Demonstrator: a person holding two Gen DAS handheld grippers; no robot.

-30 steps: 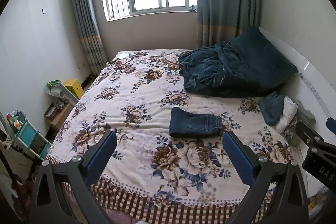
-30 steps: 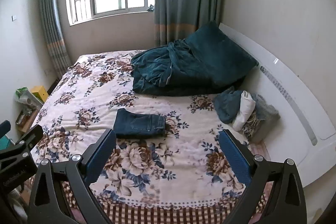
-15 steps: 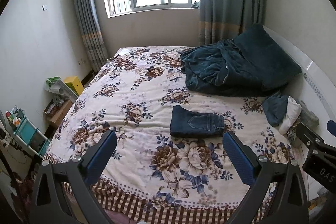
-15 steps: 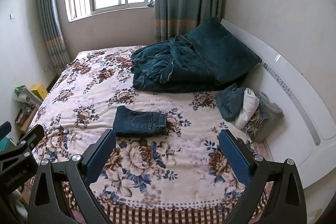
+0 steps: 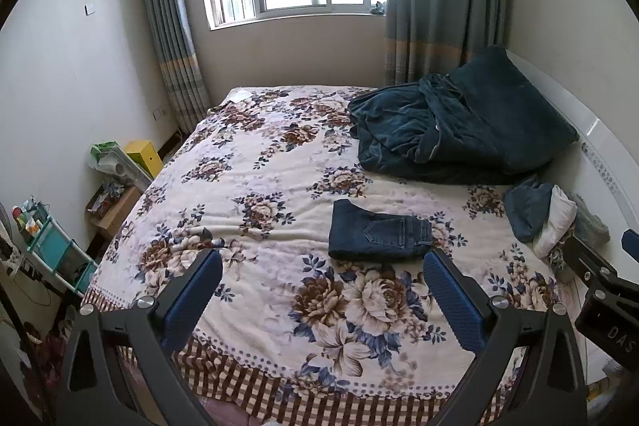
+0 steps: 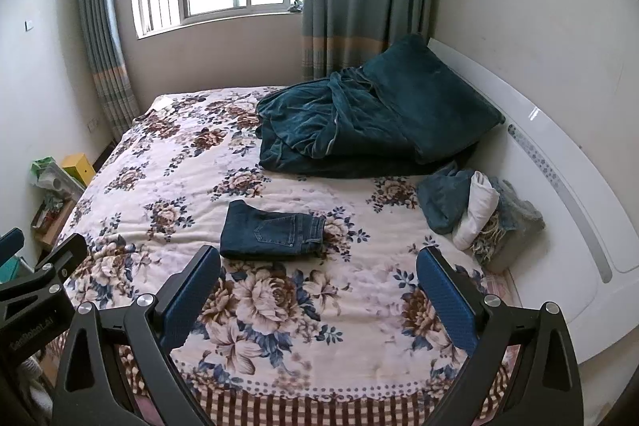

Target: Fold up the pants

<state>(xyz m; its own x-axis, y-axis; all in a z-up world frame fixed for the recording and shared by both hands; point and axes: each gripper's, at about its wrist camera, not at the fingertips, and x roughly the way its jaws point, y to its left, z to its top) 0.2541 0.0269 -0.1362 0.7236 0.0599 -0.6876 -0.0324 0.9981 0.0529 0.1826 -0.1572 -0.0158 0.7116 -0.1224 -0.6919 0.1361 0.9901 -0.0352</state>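
Both tongs, left gripper (image 5: 319, 290) and right gripper (image 6: 317, 286), gape wide and empty, having drawn back higher from the bed (image 5: 259, 186), leaving the pants (image 5: 379, 236) folded mid-bed, so folding looks finished.

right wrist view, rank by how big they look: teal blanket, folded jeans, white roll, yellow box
1. teal blanket
2. folded jeans
3. white roll
4. yellow box, though it sits farther off and partly hidden, so the last two are unsure.

1 folded pants (image 5: 379, 235), 2 grippers (image 5: 321, 300), 1 bed (image 5: 255, 186).
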